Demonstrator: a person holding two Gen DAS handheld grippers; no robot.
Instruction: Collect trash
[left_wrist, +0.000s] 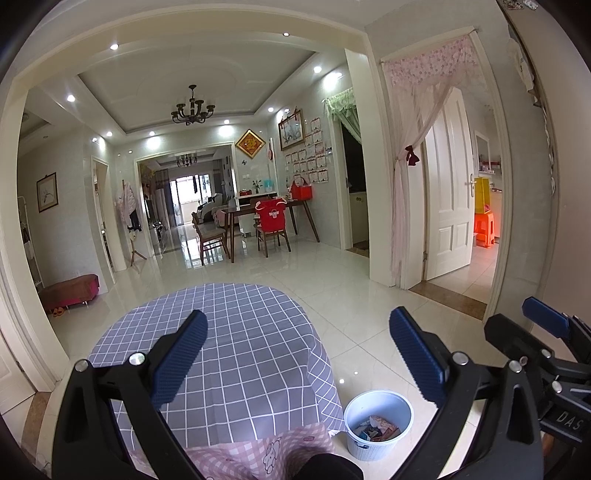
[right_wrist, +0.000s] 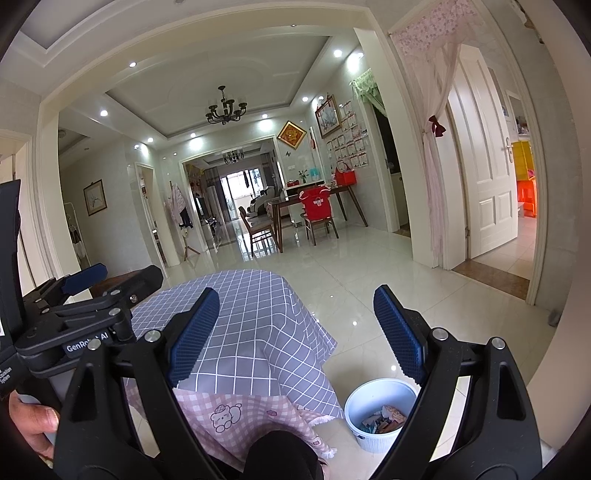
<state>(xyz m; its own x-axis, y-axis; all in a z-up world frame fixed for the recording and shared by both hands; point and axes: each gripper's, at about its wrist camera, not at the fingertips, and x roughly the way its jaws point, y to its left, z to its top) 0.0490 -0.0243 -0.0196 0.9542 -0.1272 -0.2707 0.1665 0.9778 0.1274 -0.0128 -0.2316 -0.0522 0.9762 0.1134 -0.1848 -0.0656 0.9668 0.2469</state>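
Observation:
A small white bin (left_wrist: 378, 422) stands on the floor to the right of a table draped in a grey checked cloth (left_wrist: 236, 332); several crumpled wrappers (left_wrist: 378, 430) lie inside it. My left gripper (left_wrist: 297, 354) hovers open over the near part of the table, nothing between its blue pads. The right wrist view shows the same bin (right_wrist: 380, 413) and its wrappers (right_wrist: 384, 421) low between the fingers of my right gripper (right_wrist: 295, 332), which is open and empty. Each gripper appears at the edge of the other's view, the right one (left_wrist: 546, 325) and the left one (right_wrist: 85, 280). No trash shows on the tablecloth.
A pink checked cloth (left_wrist: 255, 454) hangs over the near table edge, above a dark knee. Glossy white floor tiles (left_wrist: 332, 266) stretch to a dining table with chairs (left_wrist: 258, 221). A white door (left_wrist: 448, 192) behind a pink curtain stands open at right. A low red bench (left_wrist: 70, 291) sits at left.

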